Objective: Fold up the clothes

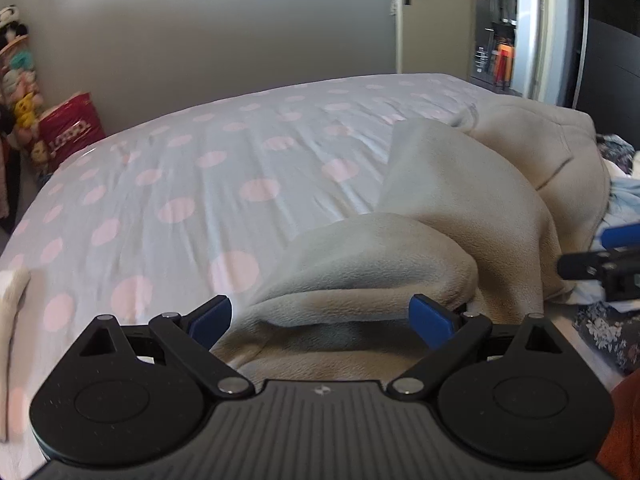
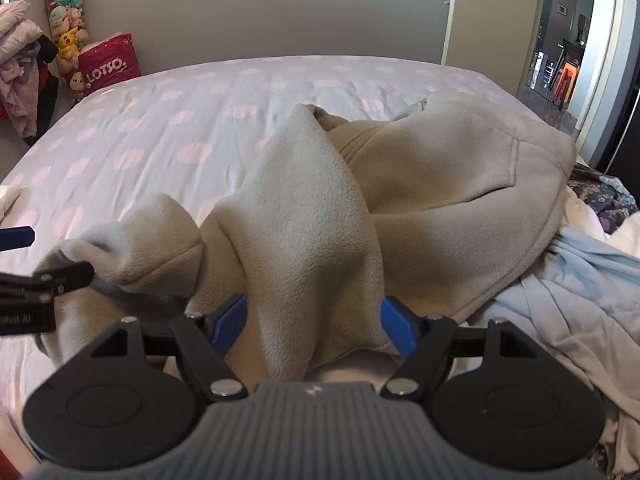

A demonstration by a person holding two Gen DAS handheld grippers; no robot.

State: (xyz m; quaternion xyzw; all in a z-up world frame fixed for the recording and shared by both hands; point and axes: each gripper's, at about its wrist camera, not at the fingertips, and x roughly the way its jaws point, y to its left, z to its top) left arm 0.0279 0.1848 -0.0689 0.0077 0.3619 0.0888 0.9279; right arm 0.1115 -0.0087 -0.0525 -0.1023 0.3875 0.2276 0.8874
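A beige fleece hoodie [image 2: 440,184] lies crumpled on the bed, with a kangaroo pocket on its right part. It also shows in the left wrist view [image 1: 460,200]. My left gripper [image 1: 320,320] is open, its blue pads either side of a rolled fold of the fleece [image 1: 360,276]. My right gripper [image 2: 312,320] is open, its pads either side of a raised fold [image 2: 304,216]. The right gripper shows at the right edge of the left wrist view [image 1: 600,264]. The left gripper shows at the left edge of the right wrist view [image 2: 36,276].
The bed has a pale sheet with pink dots [image 2: 160,120]. A light blue garment [image 2: 580,280] and floral fabric [image 2: 604,196] lie to the right of the hoodie. A red LOTSO bag [image 2: 108,64], plush toys [image 2: 68,28] and piled clothes [image 2: 20,60] stand at far left. An open doorway [image 2: 568,40] is far right.
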